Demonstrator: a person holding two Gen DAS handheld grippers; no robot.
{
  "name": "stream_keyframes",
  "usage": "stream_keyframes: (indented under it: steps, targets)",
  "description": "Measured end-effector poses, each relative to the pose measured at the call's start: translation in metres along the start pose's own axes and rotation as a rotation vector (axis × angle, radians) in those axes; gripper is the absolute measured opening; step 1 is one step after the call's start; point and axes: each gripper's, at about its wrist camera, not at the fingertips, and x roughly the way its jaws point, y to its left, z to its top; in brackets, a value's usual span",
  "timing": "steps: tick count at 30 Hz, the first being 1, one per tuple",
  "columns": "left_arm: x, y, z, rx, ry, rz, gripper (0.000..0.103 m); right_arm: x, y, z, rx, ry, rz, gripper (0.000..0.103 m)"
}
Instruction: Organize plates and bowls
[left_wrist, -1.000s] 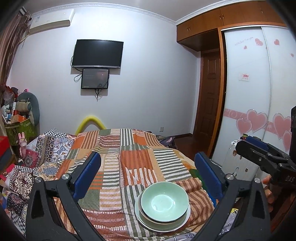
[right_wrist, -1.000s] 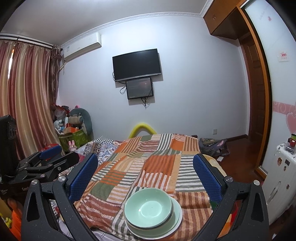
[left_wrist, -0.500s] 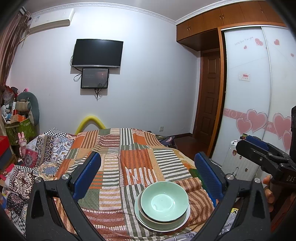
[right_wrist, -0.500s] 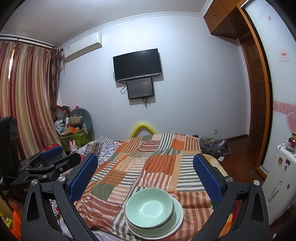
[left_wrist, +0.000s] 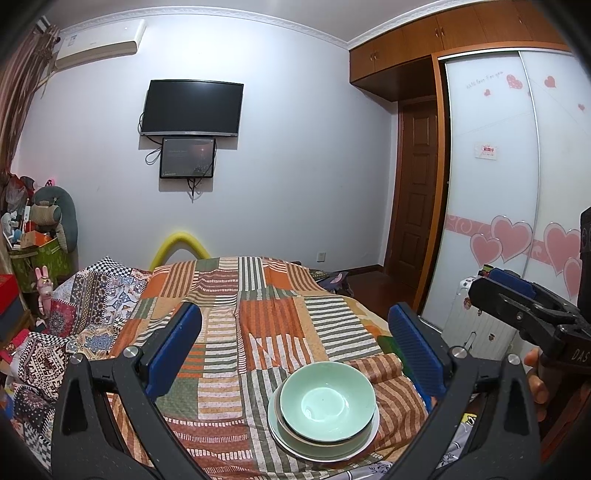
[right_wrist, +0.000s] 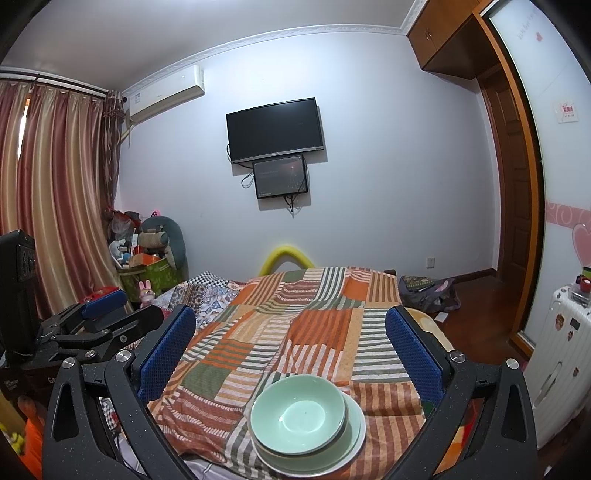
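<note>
A pale green bowl sits nested in a stack of plates near the front edge of the patchwork bedspread. In the right wrist view the same bowl rests on the plates. My left gripper is open, held above and behind the stack, with nothing between its blue pads. My right gripper is also open and empty, hovering over the stack. Each gripper shows at the side of the other's view: the right gripper and the left gripper.
A patterned quilt lies on the bed's left. A box of toys stands by the curtain. A white suitcase and a sliding wardrobe are on the right. A bag lies on the wooden floor.
Both grippers have drifted only slightly; the bowl and plates stay where they were.
</note>
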Motion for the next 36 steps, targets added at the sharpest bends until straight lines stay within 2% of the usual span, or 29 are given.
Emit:
stream_keyframes:
  steps: [36]
  targets:
    - [-0.0002,0.0003,0.0003,-0.004,0.016,-0.037,0.103,0.0050,-0.0013,-0.0027,-0.009,0.013,0.008,0.103]
